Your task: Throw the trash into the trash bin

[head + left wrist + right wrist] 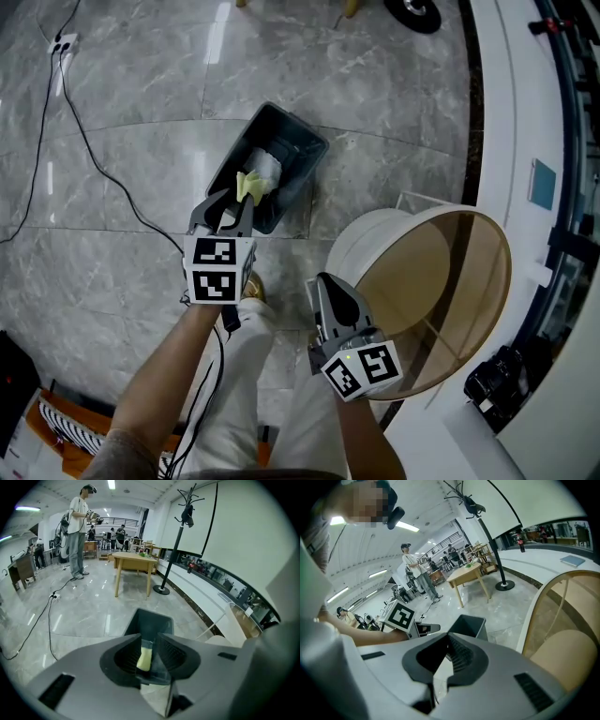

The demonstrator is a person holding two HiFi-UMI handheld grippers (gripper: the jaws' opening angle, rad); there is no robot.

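Left gripper view showed the left claw (pixel 149 637) with its jaws slightly apart and a small yellow scrap of trash (pixel 144 658) standing between them. The scrap lay against the left-hand jaw, with a gap on its other side, so the pads were not clamping it. Just past the jaw tips stood the dark bin (pixel 154 620), its open mouth facing up.

Head view looked down on the same left claw (pixel 234 202), pointing steeply down. The trash (pixel 249 186) sat at its tips, over the near end of the bin (pixel 298 131). A crumpled white wad (pixel 265 166) already lay inside the bin, just beyond the scrap.

Right gripper view showed the right claw (pixel 446 637) with its jaw tips together and nothing between them. From above, the right claw (pixel 330 286) hung well apart from the bin, beside a round table (pixel 450 281). The grey marble floor (pixel 141 84) surrounded the bin.
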